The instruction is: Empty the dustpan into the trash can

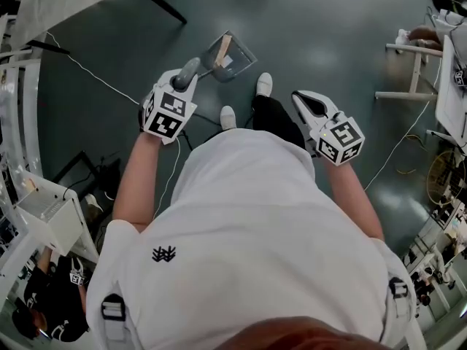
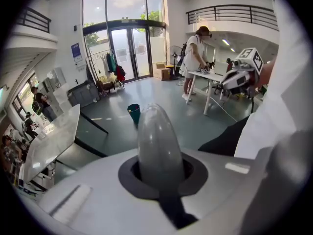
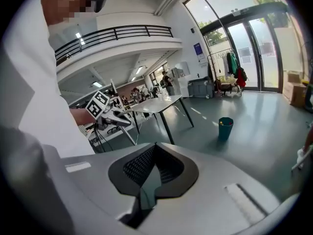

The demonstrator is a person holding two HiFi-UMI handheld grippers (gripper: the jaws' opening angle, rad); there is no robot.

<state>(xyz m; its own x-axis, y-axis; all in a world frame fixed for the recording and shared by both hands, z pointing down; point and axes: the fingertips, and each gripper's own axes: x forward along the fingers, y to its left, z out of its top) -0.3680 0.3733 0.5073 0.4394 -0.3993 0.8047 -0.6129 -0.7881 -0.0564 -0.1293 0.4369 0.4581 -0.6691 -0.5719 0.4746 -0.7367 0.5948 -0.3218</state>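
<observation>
In the head view my left gripper [image 1: 182, 86] is shut on the grey handle [image 1: 189, 70] of a dustpan [image 1: 237, 53], held above the floor ahead of the person's shoes. Tan and pale scraps [image 1: 224, 52] lie in the pan. The left gripper view shows the handle's rounded end [image 2: 159, 148] standing up between the jaws. A small teal trash can [image 2: 134, 113] stands on the floor some way off, also visible in the right gripper view as the trash can [image 3: 225, 128]. My right gripper [image 1: 305, 99] hangs at the right, shut and holding nothing; its jaws meet at the gripper [image 3: 153, 148].
White folding tables [image 3: 155, 103] stand to the left of the can, and another table [image 2: 208, 75] with a person [image 2: 193, 58] at it to the right. Cables [image 1: 95, 79] trail across the grey floor. Desks and equipment [image 1: 445, 86] line the right side.
</observation>
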